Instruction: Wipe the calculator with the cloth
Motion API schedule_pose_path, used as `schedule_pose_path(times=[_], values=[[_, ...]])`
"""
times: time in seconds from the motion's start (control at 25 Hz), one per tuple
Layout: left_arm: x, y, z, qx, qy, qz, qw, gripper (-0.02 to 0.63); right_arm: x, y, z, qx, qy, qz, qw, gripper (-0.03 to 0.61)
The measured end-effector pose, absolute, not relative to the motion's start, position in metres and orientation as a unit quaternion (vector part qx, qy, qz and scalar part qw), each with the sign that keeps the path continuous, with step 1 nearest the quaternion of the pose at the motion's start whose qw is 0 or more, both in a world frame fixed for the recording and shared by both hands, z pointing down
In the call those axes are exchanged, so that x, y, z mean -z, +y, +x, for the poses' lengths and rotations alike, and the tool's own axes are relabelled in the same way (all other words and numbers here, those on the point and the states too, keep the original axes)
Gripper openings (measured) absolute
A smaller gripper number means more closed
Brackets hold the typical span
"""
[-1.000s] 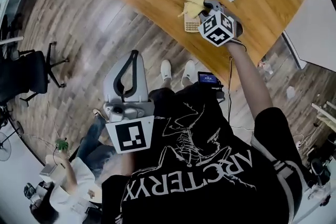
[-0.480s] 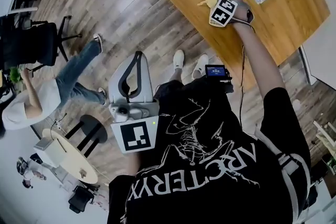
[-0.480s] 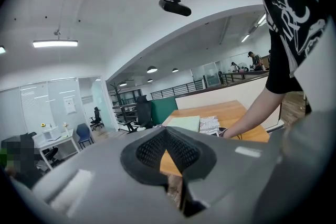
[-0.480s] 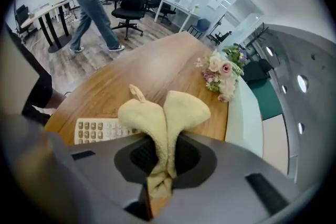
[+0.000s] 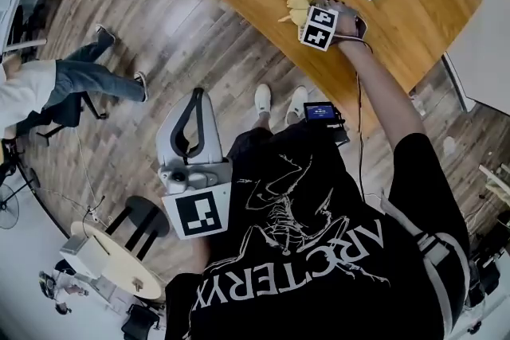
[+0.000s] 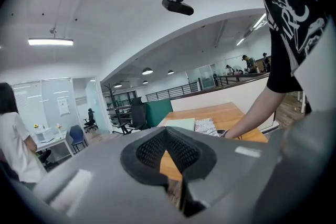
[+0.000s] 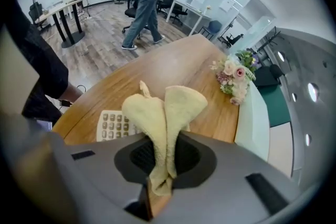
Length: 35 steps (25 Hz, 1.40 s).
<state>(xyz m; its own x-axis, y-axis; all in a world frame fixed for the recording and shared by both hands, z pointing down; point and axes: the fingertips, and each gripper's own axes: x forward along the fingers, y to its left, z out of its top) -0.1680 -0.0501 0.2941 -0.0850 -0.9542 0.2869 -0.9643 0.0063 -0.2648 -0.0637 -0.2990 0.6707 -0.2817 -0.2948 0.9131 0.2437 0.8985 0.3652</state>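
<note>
Two grippers, one in use. Right gripper (image 7: 159, 186): jaws pinched on the yellow cloth (image 7: 163, 110), which stands up out of the pinch in two folded lobes ahead of the tips. Calculator (image 7: 113, 126) lies flat on the wooden table (image 7: 173, 68), just ahead of the jaws and to their left. Only its left key rows show; the rest is behind the cloth. Whether cloth touches keys: cannot tell from either view. Left gripper (image 6: 176, 189): jaws pressed together, nothing between them, held low by the person's body, well apart from the table.

Step in hand, as judged: a wiping pass over the keypad.

Notes for doing it well:
- Tip the right gripper forward so the loose lobes, not the jaw tips, meet the calculator.
- Sweep to the left of the jaws to cover the exposed keys.
- Keep pressure light, since the calculator is unrestrained and may slide. The left gripper could brace its edge.
- Flowers (image 7: 233, 73) sit ahead and to the right; keep the sweep short of them.
</note>
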Motion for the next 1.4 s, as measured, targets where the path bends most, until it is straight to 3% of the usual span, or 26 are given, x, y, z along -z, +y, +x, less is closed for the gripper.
schedule_pose_path(times=[0.44,0.96,1.12,1.24,1.4], values=[[-0.292,-0.076,-0.152,-0.183,-0.682,0.708,-0.005,0.009,-0.677,-0.217,-0.041,0.22,-0.781,-0.02,0.585,0.054],[-0.286,-0.082,-0.145,-0.171,-0.666,0.726,-0.017,0.009,-0.687,-0.171,-0.028,0.115,-0.812,0.0,0.572,0.054],[-0.284,-0.089,-0.132,-0.158,-0.649,0.744,-0.024,0.009,-0.617,-0.179,-0.018,-0.01,-0.878,0.096,0.468,0.054],[-0.282,-0.103,-0.118,-0.146,-0.631,0.761,-0.032,0.009,-0.52,-0.192,-0.001,-0.062,-0.923,0.197,0.325,0.054],[-0.275,-0.125,-0.098,-0.125,-0.602,0.788,-0.038,0.009,-0.382,-0.198,0.035,-0.031,-0.94,0.315,0.132,0.054]])
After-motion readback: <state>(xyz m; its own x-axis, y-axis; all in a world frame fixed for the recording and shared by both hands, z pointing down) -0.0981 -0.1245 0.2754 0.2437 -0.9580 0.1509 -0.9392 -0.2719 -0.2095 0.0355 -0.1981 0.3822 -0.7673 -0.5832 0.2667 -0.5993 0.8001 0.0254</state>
